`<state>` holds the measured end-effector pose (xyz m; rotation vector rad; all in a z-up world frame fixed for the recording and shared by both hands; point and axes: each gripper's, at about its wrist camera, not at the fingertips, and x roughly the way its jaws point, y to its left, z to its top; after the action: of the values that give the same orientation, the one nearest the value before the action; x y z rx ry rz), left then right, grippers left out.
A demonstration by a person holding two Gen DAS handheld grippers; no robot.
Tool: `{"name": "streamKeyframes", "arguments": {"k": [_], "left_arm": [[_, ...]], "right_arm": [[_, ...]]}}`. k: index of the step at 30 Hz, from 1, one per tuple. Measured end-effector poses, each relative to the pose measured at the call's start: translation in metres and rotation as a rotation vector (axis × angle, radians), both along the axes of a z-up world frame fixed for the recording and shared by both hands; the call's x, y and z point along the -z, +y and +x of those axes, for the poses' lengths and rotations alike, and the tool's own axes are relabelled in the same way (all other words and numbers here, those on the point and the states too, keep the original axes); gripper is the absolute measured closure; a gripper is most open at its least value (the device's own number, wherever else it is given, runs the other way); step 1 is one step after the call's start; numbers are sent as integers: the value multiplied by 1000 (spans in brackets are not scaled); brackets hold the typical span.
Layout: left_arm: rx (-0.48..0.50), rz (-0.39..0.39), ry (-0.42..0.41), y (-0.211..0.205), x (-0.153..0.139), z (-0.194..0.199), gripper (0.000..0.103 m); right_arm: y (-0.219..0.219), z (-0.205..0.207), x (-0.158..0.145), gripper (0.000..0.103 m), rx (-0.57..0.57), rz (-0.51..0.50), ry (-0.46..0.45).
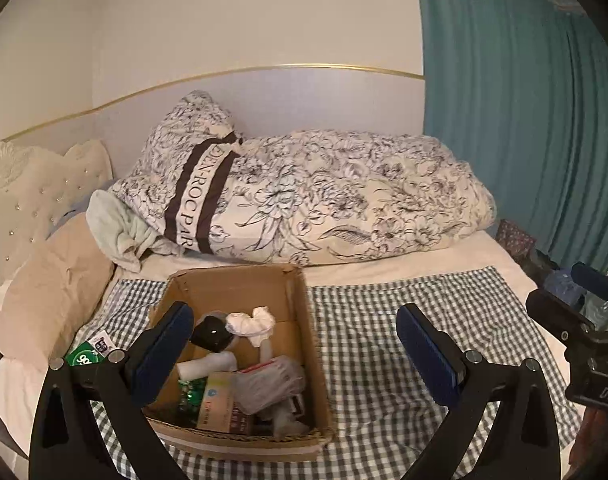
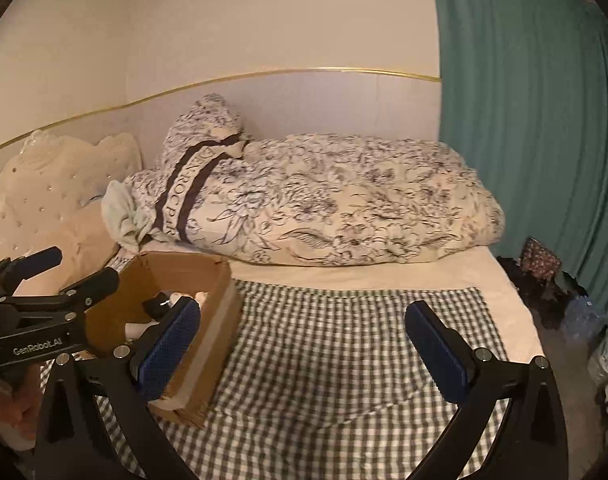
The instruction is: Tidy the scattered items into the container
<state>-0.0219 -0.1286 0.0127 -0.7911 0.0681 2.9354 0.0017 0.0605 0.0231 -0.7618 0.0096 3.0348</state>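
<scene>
Both hand-held grippers we carry stand with jaws wide apart and nothing between them: our left hand-held gripper (image 1: 295,344) hangs over the near edge of the cardboard box (image 1: 299,336), our right hand-held gripper (image 2: 304,340) over bare checked cloth (image 2: 324,344) just right of that box. Inside the box we see a white crumpled tissue (image 1: 251,322), a black case (image 1: 211,334), a white roll (image 1: 207,364) and packets. A green packet (image 1: 83,354) lies on the bed left of the box. Behind sits a floral duvet (image 1: 324,196), then a teal curtain (image 1: 524,100).
</scene>
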Motion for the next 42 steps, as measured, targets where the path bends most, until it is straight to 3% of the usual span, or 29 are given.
{"name": "streamKeyframes", "arguments": {"k": [12, 24, 42], "left_arm": [[16, 57, -12, 34, -5, 22, 0], [31, 34, -29, 71, 6, 25, 0], [38, 19, -67, 103, 24, 24, 0]], "right_arm": [[40, 22, 1, 0, 64, 11, -6], [85, 43, 7, 0, 127, 5, -19], [113, 37, 24, 0, 120, -7, -53]]}}
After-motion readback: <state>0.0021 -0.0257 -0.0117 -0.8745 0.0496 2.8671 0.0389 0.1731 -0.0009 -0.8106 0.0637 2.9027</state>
